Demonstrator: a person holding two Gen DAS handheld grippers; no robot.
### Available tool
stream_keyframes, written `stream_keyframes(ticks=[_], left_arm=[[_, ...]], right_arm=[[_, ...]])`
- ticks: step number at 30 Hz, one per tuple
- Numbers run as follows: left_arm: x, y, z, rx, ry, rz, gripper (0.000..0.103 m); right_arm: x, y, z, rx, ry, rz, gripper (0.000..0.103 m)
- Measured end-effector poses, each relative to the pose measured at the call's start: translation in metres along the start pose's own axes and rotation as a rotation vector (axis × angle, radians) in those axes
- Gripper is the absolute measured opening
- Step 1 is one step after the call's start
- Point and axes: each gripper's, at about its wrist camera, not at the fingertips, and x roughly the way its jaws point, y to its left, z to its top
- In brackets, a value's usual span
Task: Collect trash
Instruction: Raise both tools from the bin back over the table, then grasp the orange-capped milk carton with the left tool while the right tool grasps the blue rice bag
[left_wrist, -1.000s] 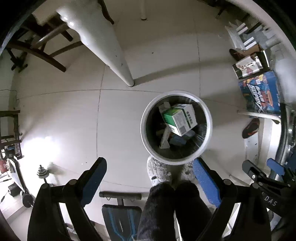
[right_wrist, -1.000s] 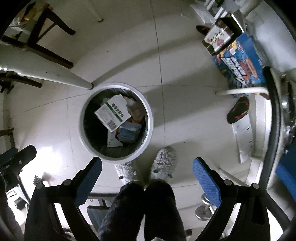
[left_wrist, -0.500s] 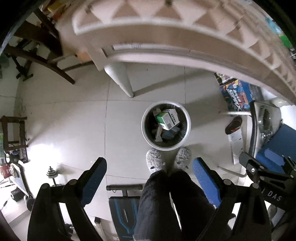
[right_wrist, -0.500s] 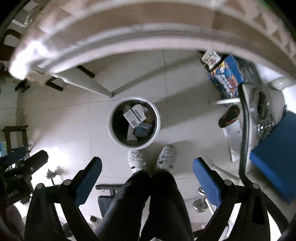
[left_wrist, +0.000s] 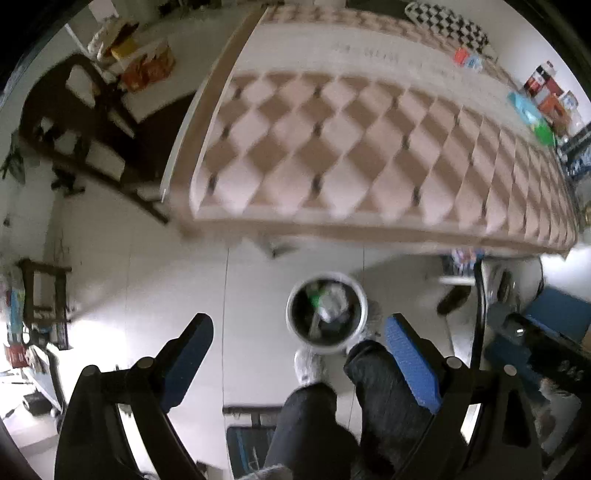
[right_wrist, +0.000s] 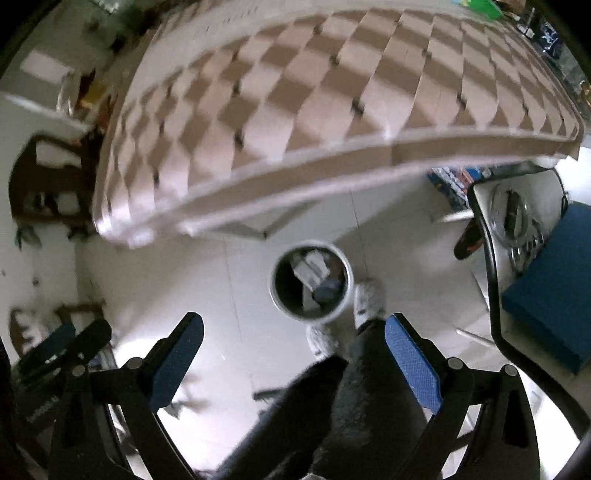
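A round white trash bin (left_wrist: 364, 312) stands on the pale tiled floor far below, holding cartons and paper; it also shows in the right wrist view (right_wrist: 346, 291). My left gripper (left_wrist: 299, 352) is open and empty, high above the bin. My right gripper (right_wrist: 293, 350) is open and empty, also high above the bin. On the checkered table's (left_wrist: 369, 155) far right edge lie small items, a red one (left_wrist: 460, 56), a teal packet (left_wrist: 526, 110) and a green one (left_wrist: 543, 133). Both views are motion blurred.
The person's dark-trousered legs (left_wrist: 306, 424) and grey slippers (left_wrist: 310, 365) stand just by the bin. A dark wooden chair (left_wrist: 85, 125) is left of the table. A blue pad (right_wrist: 550, 284) and a metal-fitted surface (right_wrist: 513, 218) are at the right.
Both grippers have risen far above the bin, which now looks small. The checkered tabletop, earlier seen from underneath by its leg and edge, now fills the upper part of both views.
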Motion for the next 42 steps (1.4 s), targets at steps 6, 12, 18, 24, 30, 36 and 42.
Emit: stream_keyframes(ticks=[6,12,18,24,30,36,42], left_arm=[[0.001,-0.073,0.105,0.053,-0.088,0.001,0.103],[0.009,-0.177,0.226,0.223,-0.162,0.061,0.103],[0.039,-0.301,0.359,0.486,-0.188,0.127,0.103],[0.091,-0.396,0.449,0.782,-0.137,0.158,0.102],[0.139,-0.44,0.478,0.971,-0.036,0.181,0.102],[0.169,-0.457,0.475,1.067,0.053,0.165,0.097],[0.18,-0.458,0.476,1.047,0.082,0.155,0.063]], right_arm=[[-0.053,-0.048,0.107,0.088,-0.13,-0.055,0.1],[-0.086,-0.145,0.258,0.194,-0.161,-0.144,0.1],[-0.083,-0.238,0.42,0.165,-0.067,-0.294,0.1],[-0.044,-0.282,0.522,0.021,0.092,-0.377,0.1],[-0.012,-0.295,0.568,-0.067,0.209,-0.363,0.1],[0.017,-0.298,0.588,-0.127,0.284,-0.332,0.102],[0.041,-0.3,0.598,-0.165,0.337,-0.314,0.102]])
